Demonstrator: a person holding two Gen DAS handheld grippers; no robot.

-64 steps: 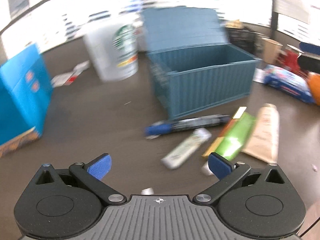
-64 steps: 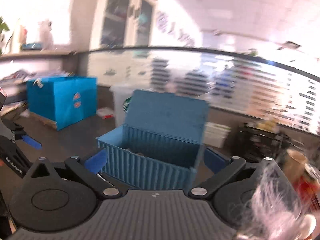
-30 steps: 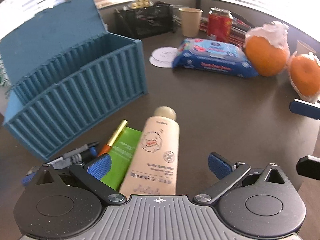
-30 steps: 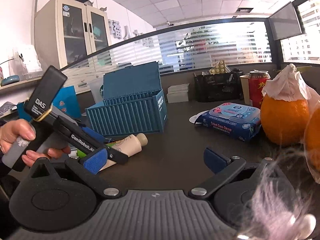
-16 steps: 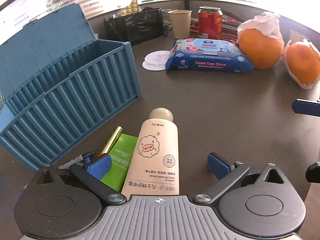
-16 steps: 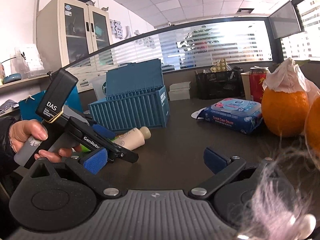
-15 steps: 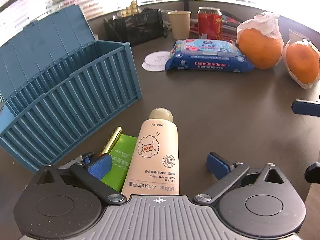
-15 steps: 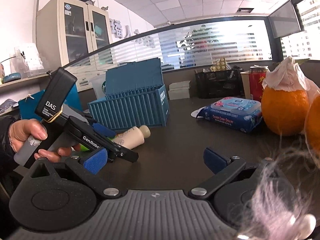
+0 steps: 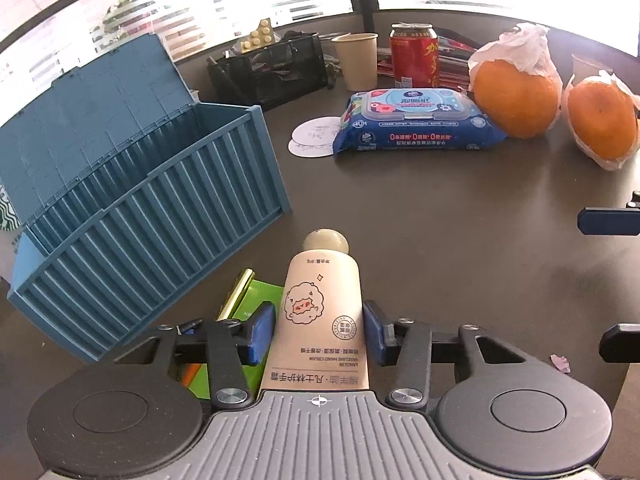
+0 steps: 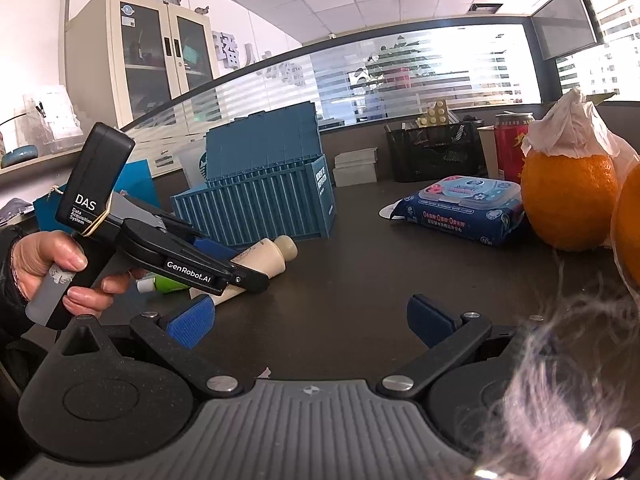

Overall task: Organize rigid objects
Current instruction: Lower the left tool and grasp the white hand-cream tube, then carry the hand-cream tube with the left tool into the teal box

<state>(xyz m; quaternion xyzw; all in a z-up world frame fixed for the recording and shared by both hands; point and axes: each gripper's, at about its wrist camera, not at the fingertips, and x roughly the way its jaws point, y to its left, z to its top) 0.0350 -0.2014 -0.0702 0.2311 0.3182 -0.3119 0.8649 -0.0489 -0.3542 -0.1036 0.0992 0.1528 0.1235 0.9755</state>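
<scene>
A beige hand cream tube [image 9: 320,280] lies on the dark table, cap pointing away from me. My left gripper [image 9: 318,328] straddles its lower half, jaws closing, and both blue pads [image 9: 262,332] touch the tube's sides. Left of it lie a green tube [image 9: 256,300] and a gold pen [image 9: 236,292]. The open blue container box [image 9: 152,216] stands just beyond, lid up. In the right wrist view the left gripper [image 10: 240,272] rests over the tube [image 10: 268,258] in front of the box [image 10: 260,204]. My right gripper [image 10: 310,320] hovers open over bare table, holding nothing.
A wet wipes pack [image 9: 412,124], two wrapped oranges [image 9: 516,100], a red can [image 9: 414,60], a paper cup [image 9: 358,60] and a black mesh organizer [image 9: 272,68] crowd the far right. A person's hand [image 10: 48,264] holds the left gripper's handle.
The left jaws have swung in from wide open onto the sides of the hand cream tube. The left gripper rolled slightly. The right gripper has hardly moved.
</scene>
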